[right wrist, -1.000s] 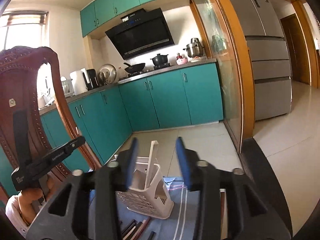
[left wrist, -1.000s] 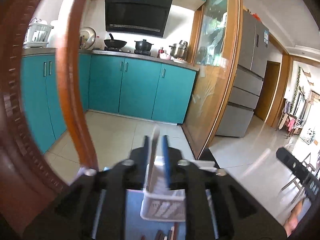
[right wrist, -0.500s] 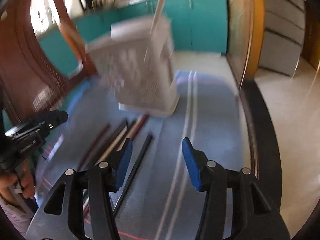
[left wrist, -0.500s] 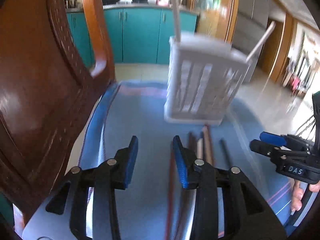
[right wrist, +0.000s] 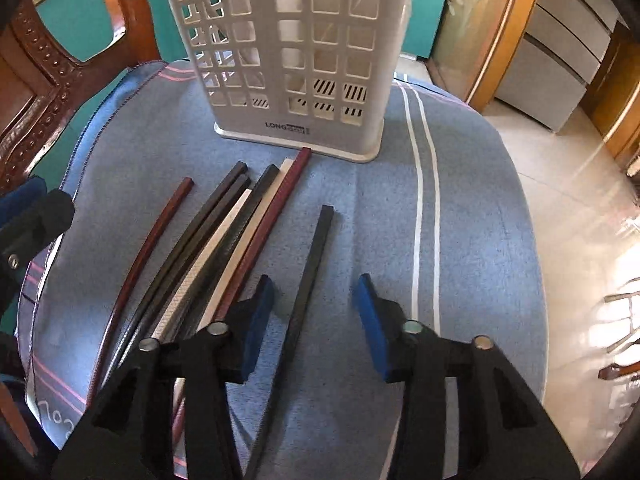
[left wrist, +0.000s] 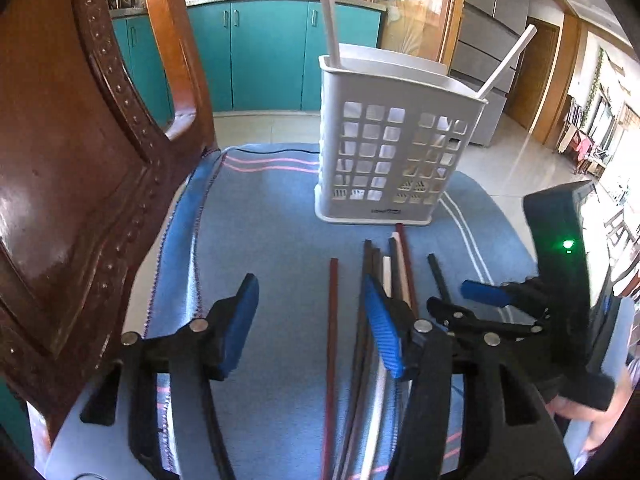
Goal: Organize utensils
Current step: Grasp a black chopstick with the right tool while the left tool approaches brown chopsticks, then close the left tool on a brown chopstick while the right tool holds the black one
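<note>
A white perforated utensil holder stands on a blue cloth and holds two white chopsticks. It also shows in the right wrist view. Several loose chopsticks lie in front of it: a single dark red one, a bundle of black, white and red ones, and a single black one. My left gripper is open and empty, low over the single red chopstick. My right gripper is open and empty, astride the single black chopstick.
A carved brown wooden chair back rises at the left of the cloth. The cloth's right edge drops off to a tiled floor. Teal kitchen cabinets and a grey fridge stand behind.
Both grippers came down from a raised, outward-facing pose to low over the cloth. The left gripper, shut on a white chopstick a second ago, is now open and empty.
</note>
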`<move>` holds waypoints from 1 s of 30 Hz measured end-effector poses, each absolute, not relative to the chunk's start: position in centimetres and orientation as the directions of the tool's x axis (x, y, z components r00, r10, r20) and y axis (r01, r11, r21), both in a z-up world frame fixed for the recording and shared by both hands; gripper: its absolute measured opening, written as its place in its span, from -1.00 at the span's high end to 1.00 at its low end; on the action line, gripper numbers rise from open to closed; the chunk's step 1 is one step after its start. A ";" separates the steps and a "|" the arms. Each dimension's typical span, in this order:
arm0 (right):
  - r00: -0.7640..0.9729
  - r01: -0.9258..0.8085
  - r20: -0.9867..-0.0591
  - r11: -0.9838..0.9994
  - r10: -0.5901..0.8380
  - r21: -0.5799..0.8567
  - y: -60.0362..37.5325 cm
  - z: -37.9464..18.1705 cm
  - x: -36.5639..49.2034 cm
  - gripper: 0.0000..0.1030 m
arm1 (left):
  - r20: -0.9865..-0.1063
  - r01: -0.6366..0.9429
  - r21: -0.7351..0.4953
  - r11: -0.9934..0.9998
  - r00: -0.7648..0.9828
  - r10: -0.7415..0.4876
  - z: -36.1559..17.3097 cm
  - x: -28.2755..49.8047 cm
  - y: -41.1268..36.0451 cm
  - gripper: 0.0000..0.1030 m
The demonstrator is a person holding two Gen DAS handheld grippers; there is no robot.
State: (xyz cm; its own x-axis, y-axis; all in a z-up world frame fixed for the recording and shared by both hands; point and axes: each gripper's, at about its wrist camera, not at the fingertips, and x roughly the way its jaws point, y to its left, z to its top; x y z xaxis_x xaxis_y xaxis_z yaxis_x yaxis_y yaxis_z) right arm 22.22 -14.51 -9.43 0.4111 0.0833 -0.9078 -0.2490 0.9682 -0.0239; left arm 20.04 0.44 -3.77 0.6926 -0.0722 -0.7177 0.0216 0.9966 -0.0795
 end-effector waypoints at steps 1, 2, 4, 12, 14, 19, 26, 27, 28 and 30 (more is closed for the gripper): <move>0.408 -0.243 -0.910 0.970 0.076 -0.028 -14.4 -9.3 22.3 0.67 | -0.722 0.025 -0.087 0.996 0.687 -0.080 -3.7 20.1 0.3 -0.08; 0.401 -0.238 -0.913 0.971 0.069 -0.032 -14.2 -9.2 22.3 0.75 | -0.724 0.027 -0.091 0.996 0.685 -0.084 -3.7 20.1 0.3 -0.08; 0.395 -0.232 -0.917 0.971 0.047 -0.051 -13.7 -9.1 22.3 0.80 | -0.723 0.029 -0.098 0.995 0.685 -0.091 -3.4 20.2 0.1 -0.08; 0.385 -0.198 -0.923 0.978 0.011 -0.071 -12.8 -8.9 21.7 0.87 | -0.720 0.036 -0.107 0.994 0.686 -0.103 -3.0 20.1 -0.1 -0.12; 0.383 -0.186 -0.924 0.980 0.009 -0.068 -12.8 -9.0 22.0 0.87 | -0.728 0.027 -0.100 0.995 0.679 -0.091 -3.2 20.2 0.2 -0.12; 0.379 -0.177 -0.925 0.984 0.036 -0.034 -14.7 -8.8 21.8 0.87 | -0.747 0.014 -0.121 0.992 0.657 -0.101 -3.7 20.5 1.0 -0.13; 0.372 -0.324 -0.920 0.946 0.125 -0.002 -14.6 -8.1 21.6 0.78 | -0.757 0.084 -0.196 0.977 0.621 -0.206 -4.4 21.1 1.8 -0.15; 0.381 -0.333 -0.917 0.943 0.120 -0.015 -14.7 -8.0 22.0 0.74 | -0.760 0.084 -0.192 0.978 0.618 -0.202 -4.5 21.2 1.9 -0.15; 0.385 -0.337 -0.915 0.942 0.122 -0.016 -14.7 -7.9 22.3 0.71 | -0.766 0.086 -0.190 0.978 0.611 -0.202 -4.8 21.4 2.0 -0.15; 0.391 -0.340 -0.910 0.940 0.137 -0.005 -15.2 -7.7 23.1 0.66 | -0.772 0.128 -0.190 0.973 0.593 -0.228 -4.9 21.9 1.8 -0.15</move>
State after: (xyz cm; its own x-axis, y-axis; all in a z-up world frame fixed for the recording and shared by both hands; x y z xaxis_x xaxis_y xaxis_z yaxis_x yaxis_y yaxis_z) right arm 23.06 -15.17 -7.67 0.3909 0.1371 -0.9102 -0.3405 0.9402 -0.0045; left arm 21.92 1.78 -4.93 0.5933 -0.2283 -0.7719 0.1276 0.9735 -0.1897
